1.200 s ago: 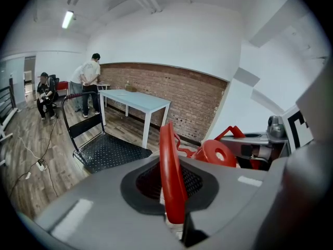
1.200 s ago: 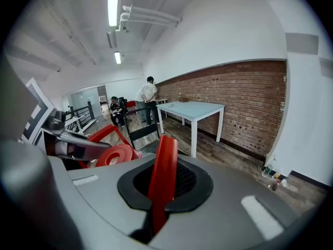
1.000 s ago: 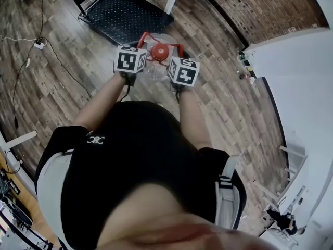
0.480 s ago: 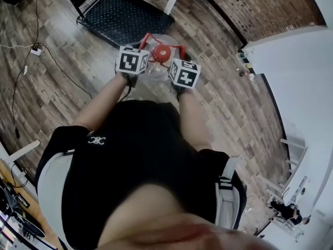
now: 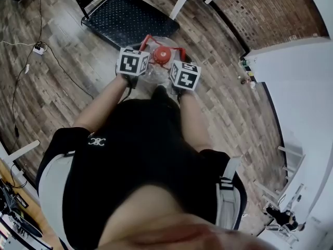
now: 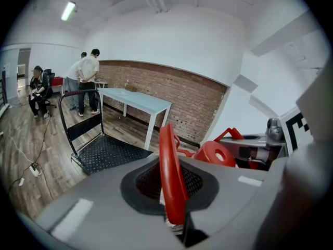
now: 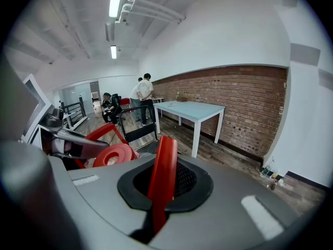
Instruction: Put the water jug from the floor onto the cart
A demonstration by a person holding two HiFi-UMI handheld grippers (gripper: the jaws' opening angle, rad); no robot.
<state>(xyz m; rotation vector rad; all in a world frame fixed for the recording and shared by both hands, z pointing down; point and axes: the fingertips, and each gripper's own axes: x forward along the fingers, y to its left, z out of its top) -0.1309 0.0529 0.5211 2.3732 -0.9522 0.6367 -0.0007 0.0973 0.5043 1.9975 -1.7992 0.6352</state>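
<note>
Both grippers and the water jug [image 5: 162, 55] slung between them have edged closer to the platform cart [image 5: 127, 17], and a shoe now shows below. Lifting looks done: the jug hangs off the floor, just short of the cart's deck, with setting it down still left. Left gripper [image 6: 173, 207] and right gripper [image 7: 157, 207] each clamp a red handle [image 6: 169, 160], forearms stretched forward side by side, pitched downward
</note>
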